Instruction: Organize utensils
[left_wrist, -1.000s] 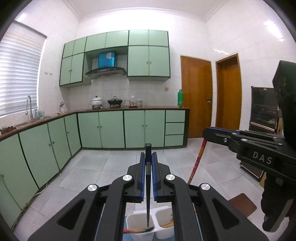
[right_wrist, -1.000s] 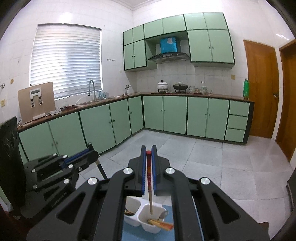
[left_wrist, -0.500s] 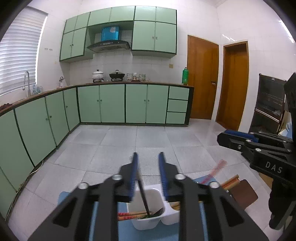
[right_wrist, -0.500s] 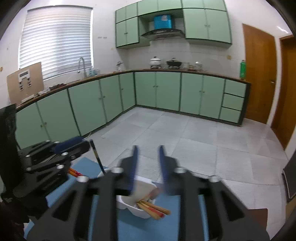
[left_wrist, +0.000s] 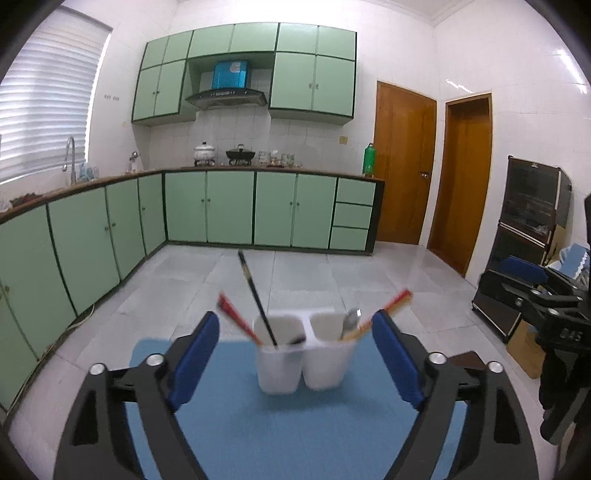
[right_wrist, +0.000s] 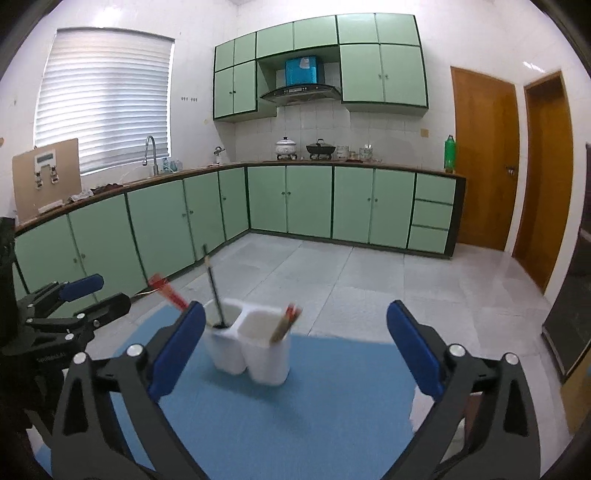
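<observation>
1. On the blue mat (left_wrist: 295, 424), a white two-cup holder (left_wrist: 306, 354) is standing, well short of both grippers.
2. The left gripper (left_wrist: 295, 354) is gaping wide, gripping nothing; the right gripper (right_wrist: 295, 347) is likewise spread wide and empty.
3. A black chopstick (left_wrist: 256, 299) and red ones (left_wrist: 236, 319) are leaning in the left cup; a spoon (left_wrist: 349, 323) and more red chopsticks (left_wrist: 391, 306) are sitting in the right.
4. This looks like the release step; the next move likely calls for finding any utensil not yet sorted, though none is showing.
</observation>
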